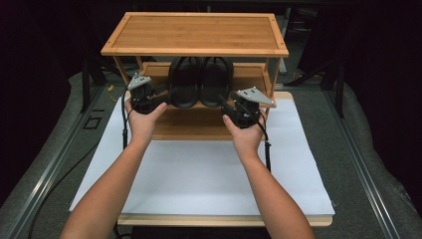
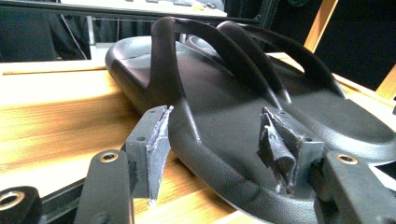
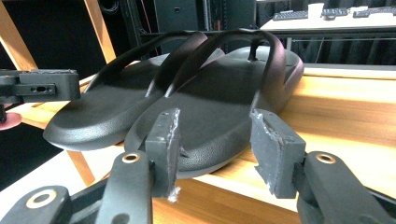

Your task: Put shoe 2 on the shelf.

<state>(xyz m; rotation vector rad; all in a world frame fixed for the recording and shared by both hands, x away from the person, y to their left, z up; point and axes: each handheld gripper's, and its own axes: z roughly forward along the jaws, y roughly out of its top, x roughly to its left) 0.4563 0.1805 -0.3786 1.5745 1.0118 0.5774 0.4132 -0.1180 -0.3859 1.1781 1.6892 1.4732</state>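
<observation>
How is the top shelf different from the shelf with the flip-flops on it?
The top shelf carries nothing, while the middle shelf holds two black flip-flops side by side. The top shelf sits highest, with its whole surface in sight from above; the middle shelf sits below it and is partly hidden by it. Both are light wooden boards with a raised rim.
</observation>
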